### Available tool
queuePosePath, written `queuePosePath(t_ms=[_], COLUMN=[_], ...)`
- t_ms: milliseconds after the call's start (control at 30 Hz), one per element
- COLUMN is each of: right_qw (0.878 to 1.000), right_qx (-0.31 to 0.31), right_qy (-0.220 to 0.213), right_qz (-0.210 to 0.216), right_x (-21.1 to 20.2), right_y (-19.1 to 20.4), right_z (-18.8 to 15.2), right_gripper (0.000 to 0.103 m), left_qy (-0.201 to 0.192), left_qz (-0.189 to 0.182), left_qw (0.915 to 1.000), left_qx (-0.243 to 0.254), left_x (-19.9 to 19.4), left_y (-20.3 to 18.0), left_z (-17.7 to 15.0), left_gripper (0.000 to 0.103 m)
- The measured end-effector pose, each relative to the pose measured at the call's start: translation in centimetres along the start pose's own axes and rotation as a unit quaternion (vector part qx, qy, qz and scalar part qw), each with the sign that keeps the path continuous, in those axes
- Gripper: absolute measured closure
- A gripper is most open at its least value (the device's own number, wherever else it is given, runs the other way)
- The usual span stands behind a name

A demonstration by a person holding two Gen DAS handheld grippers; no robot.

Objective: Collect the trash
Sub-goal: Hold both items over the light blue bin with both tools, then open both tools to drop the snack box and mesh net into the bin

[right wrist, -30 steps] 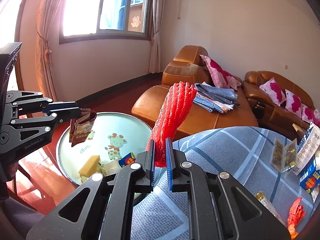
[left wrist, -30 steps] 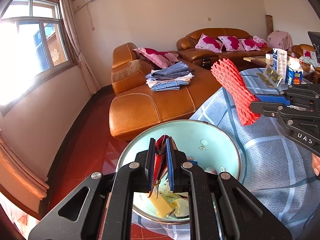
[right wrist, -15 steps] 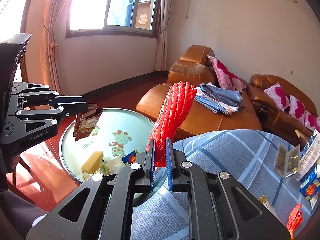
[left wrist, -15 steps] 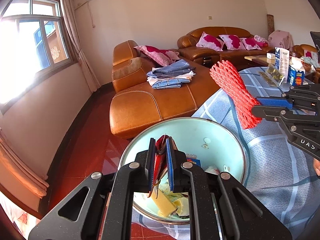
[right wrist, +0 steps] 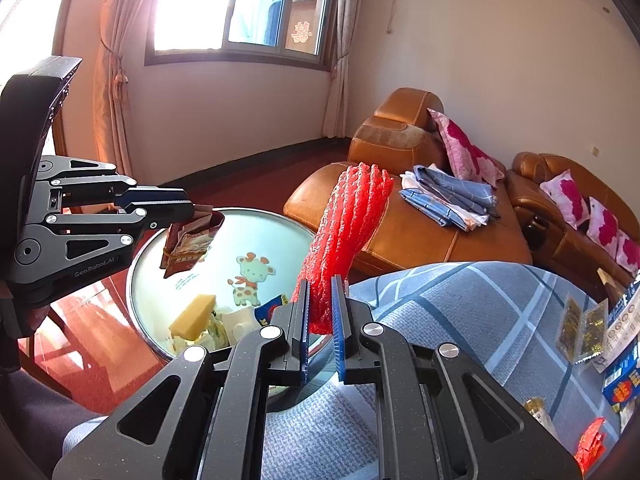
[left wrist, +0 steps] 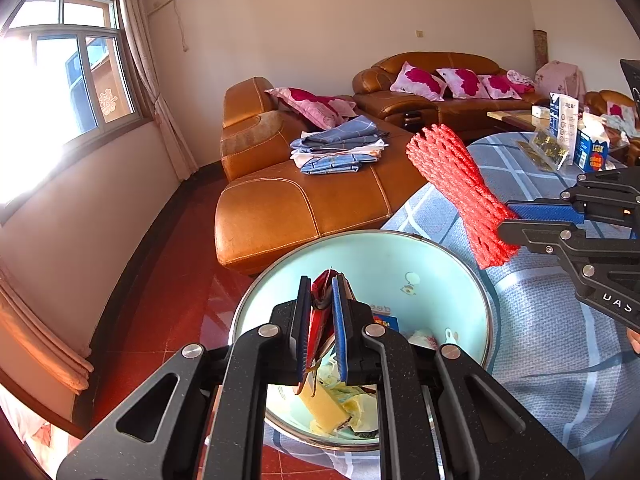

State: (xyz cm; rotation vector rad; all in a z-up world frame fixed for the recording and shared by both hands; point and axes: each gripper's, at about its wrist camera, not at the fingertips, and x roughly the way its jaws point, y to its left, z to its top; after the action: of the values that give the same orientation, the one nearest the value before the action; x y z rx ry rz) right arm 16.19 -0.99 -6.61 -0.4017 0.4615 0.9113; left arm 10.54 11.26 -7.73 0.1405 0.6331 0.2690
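The left tongs (left wrist: 321, 320) are closed on a crumpled red foil snack wrapper (right wrist: 191, 242), held above the pale-green enamel basin with a cartoon giraffe print (left wrist: 400, 256). From the left wrist view only the wrapper's top edge and a sliver between the blue pads show; its printed text is too small to read. The right tongs (right wrist: 320, 312) are closed on the lower end of a red foam fruit-net sleeve (right wrist: 348, 236), which stands up and leans toward the basin, over the worktop's edge. Its gripped end is hidden between the pads.

In the basin lie a yellow wedge-shaped sponge piece (right wrist: 192, 316), whitish crumpled scraps, and a blue packet (right wrist: 272, 308) partly covered by the right tongs. The near rim of the basin is hidden behind the tongs' black frames.

The worktop (right wrist: 460, 320) wears a blue-grey checked cloth. At its far side sit small gold sachets (right wrist: 580, 328) and a blue carton cut off by the frame edge. Beyond are orange-brown leather sofas (left wrist: 288, 208) with pink floral cushions and folded blue cloths (left wrist: 340, 150), a red tiled floor, a bright curtained window and a wall air conditioner.
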Motion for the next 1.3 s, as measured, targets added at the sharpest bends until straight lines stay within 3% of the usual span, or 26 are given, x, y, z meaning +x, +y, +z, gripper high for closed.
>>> queuePosePath(t_ms=[800,867,933,1033,1133,1300], right_qw=[1.000,1.000,1.000,1.000,1.000,1.000], right_qx=[-0.023,-0.026,-0.026,-0.020,-0.013,-0.008], right_qy=[0.006,0.001,-0.006,-0.010,-0.011,-0.013], right_qz=[0.006,0.007,0.007,0.005,0.002,-0.001], right_x=[0.4,0.3,0.1,0.1,0.0,-0.1], right_y=[1.1,1.3,1.3,1.1,0.9,0.8], right_z=[0.0,0.0,0.0,0.0,-0.1,0.0], right_gripper=[0.092,0.088,0.068,0.068,0.067,0.065], left_qy=[0.002,0.001,-0.002,-0.003,-0.006,-0.010], left_qz=[-0.002,0.005,0.011,0.013,0.019,0.023], left_qw=[1.0000,1.0000,0.9999,0.9999,0.9998,0.9997], left_qx=[-0.001,-0.001,-0.005,-0.005,-0.006,-0.008], left_x=[0.3,0.3,0.3,0.2,0.1,0.0], left_y=[0.1,0.1,0.1,0.0,0.0,0.2], left_z=[-0.2,-0.4,-0.4,-0.5,-0.6,-0.6], left_gripper=[0.092,0.088,0.070,0.069,0.058,0.052])
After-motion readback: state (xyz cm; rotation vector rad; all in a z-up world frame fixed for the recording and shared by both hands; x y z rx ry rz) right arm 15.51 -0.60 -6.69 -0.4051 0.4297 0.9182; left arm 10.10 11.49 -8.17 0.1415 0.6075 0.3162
